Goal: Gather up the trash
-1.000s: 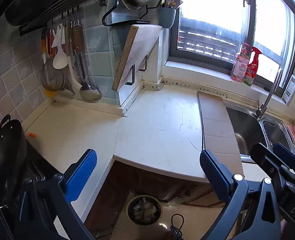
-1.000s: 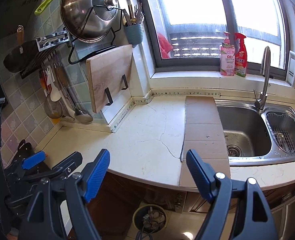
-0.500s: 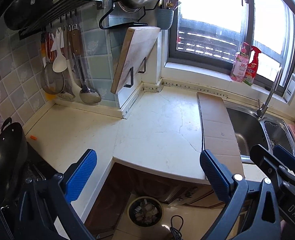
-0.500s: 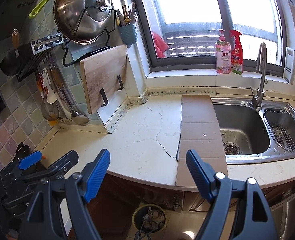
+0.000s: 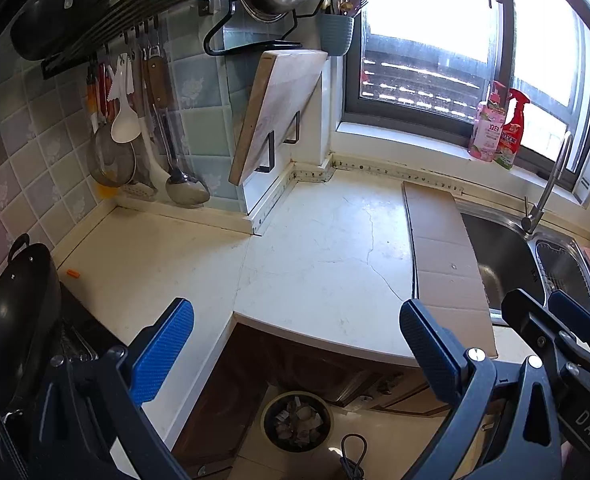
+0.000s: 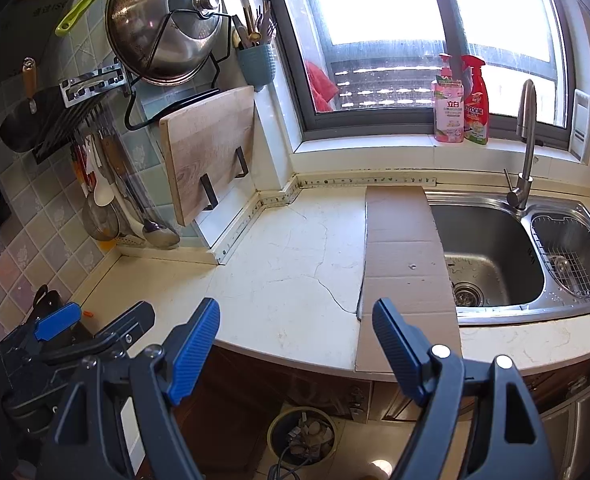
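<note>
Left gripper: the left gripper (image 5: 295,344), black-framed with blue ribbed pads, hangs above the counter's front edge with its jaws wide apart and nothing between them.
Right gripper: the right gripper (image 6: 295,344), of the same build, is held just to the right of the left one; its jaws also stand wide apart and empty.
Counter: the cream stone worktop with a long crack (image 5: 335,264) carries almost nothing loose.
Candidate trash, large: a flat strip of brown corrugated cardboard (image 6: 405,264) lies on the worktop, touching the left rim of the stainless steel double sink (image 6: 491,256) and overhanging the counter's front edge.
Candidate trash, small: a tiny orange scrap (image 5: 72,273) lies on the worktop near the black wok with loop handles (image 5: 19,312), well apart from both grippers. What it is made of cannot be told.
Bin: a round, pale-rimmed waste bin (image 6: 301,436) stands on the floor below the counter's curved edge and already holds crumpled scraps.
Progress, as a judgement: nothing is held, so no pickup is under way; the filled bin suggests part of the collecting is done, though the pictures cannot confirm how its contents got there.
Left to do, as a judgement: the cardboard strip and the orange scrap look like the only remaining pieces, if they count as trash at all.
Not trash: the wooden chopping board on black brackets (image 6: 209,152) and the pink and red bottles on the sill (image 6: 461,100) look like kept items.
</note>
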Demonstrator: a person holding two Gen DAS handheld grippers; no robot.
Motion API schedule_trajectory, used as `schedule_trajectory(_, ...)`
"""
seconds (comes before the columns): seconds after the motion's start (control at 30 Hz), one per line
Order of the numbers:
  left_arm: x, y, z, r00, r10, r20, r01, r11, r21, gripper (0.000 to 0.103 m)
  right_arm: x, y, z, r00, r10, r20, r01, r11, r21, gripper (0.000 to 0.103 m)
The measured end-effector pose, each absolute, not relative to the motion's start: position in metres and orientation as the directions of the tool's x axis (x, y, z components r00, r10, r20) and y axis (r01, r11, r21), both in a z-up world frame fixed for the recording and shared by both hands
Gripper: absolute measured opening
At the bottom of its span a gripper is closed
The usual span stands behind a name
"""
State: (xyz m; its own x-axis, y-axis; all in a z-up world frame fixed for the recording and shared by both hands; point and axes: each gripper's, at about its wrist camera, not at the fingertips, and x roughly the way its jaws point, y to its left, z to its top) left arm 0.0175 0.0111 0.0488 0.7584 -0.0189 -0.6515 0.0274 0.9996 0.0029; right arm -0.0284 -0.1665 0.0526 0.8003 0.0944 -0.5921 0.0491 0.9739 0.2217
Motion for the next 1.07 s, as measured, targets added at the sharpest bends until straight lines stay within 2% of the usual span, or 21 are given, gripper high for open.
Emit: schedule_trajectory(1.07,0.045,-0.014,0.029,0.739,0.033,-0.672,-0.014,0.999,0.034,0.102,0.007,-0.19,0.029,0.777,0.15,-0.612,0.009,0.968,0.249,0.079)
